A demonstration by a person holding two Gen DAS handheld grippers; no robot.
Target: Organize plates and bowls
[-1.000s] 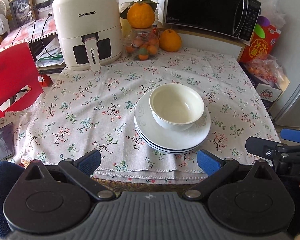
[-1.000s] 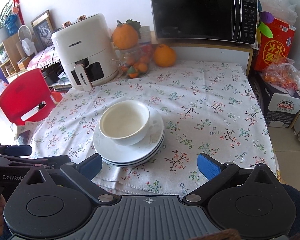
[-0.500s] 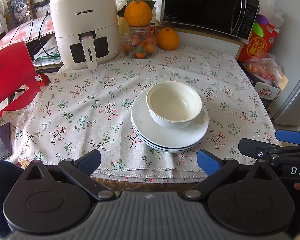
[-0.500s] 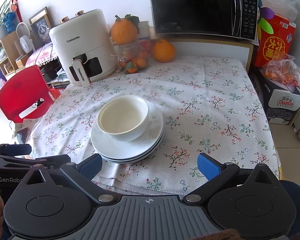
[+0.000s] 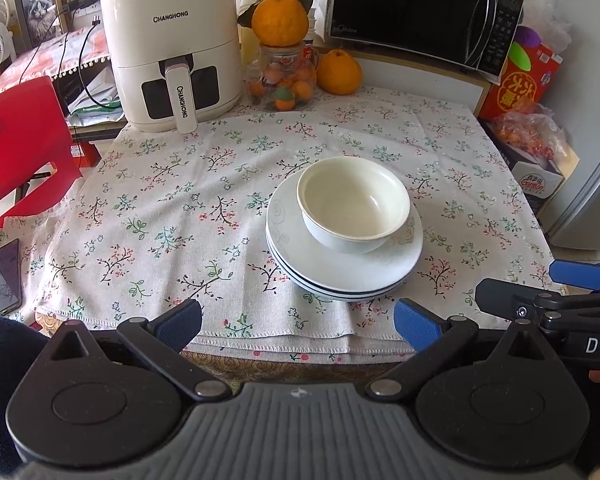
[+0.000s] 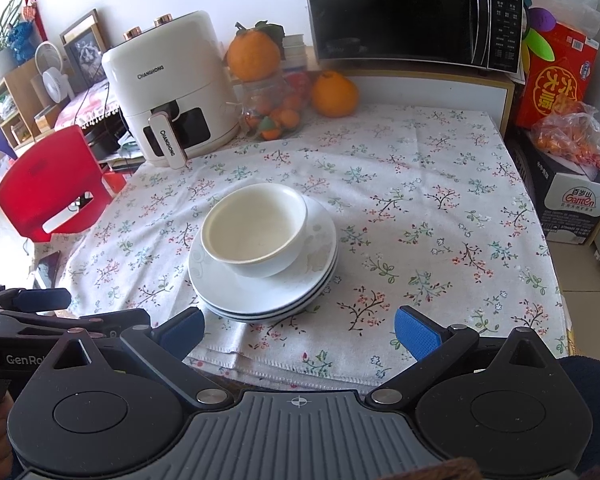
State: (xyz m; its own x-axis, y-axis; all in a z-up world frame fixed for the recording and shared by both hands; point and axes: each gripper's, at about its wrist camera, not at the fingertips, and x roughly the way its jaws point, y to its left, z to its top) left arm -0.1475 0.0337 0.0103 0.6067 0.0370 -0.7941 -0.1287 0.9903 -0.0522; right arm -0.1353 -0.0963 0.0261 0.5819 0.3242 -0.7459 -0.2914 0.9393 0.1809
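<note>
Floral cloth covers the table (image 5: pixel 180 200) I am working over, with kitchen clutter along its far edge.

From my left gripper (image 5: pixel 298 322), jaws spread wide and holding nothing, the blue pads hang just short of the near hem of the cloth. The right gripper (image 6: pixel 298 330) is the same: spread, empty, hovering at the near edge. In the left view its arm pokes in at 3 o'clock.

Just beyond the tools, at about 1 o'clock from the left gripper and 11 o'clock from the right, sits the bowl (image 5: pixel 353 203). It rests upright on a stack of plates (image 5: pixel 340 268), pushed toward the far side of the top plate rather than centred. I count what look like three rims, though I cannot be sure.

Farther out, at 11 o'clock in the left view, stands the air fryer (image 5: pixel 172 44). At 12 is a jar of fruit (image 5: pixel 282 76) with a big orange (image 5: pixel 278 20) on top, and the microwave (image 5: pixel 420 8) sits at 1 o'clock. A phone (image 5: pixel 5 276) lies at 9 o'clock.

I judge the stacking done, or nearly so, with both tools clear of the dishes. If anything is left, it is nudging the bowl to centre, which calls for a gentle pinch on its rim.

Compared with a second ago, the stack sits slightly higher and farther off in both views. I read that as both grippers easing back toward me. The dishes themselves have not shifted.
</note>
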